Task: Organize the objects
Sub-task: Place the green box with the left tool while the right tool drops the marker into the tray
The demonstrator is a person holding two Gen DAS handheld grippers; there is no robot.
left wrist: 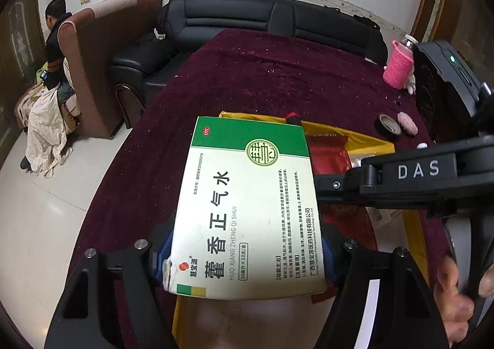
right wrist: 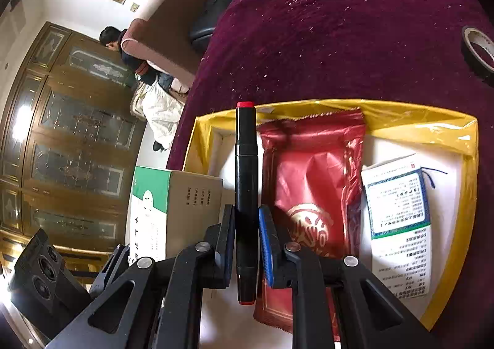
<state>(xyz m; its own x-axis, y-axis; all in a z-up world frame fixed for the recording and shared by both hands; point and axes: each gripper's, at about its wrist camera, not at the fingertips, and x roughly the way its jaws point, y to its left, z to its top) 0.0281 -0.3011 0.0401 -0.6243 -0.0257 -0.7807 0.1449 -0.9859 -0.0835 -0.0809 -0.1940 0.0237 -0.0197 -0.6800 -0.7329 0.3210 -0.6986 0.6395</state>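
Maroon cloth (right wrist: 339, 24) under yellow tray (right wrist: 463, 132); left gripper (left wrist: 247, 251) clamps green-white box (left wrist: 247, 200), right gripper (right wrist: 247, 244) clamps black red-capped marker (right wrist: 246, 194).

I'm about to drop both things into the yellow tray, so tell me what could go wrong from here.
1. The left gripper pinches the medicine box only at its near end, so the box could tilt or slip.
2. The right gripper holds the black marker beside the red packet; with the leaflet too, the yellow tray looks crowded.
3. Both grippers are close together and could collide.
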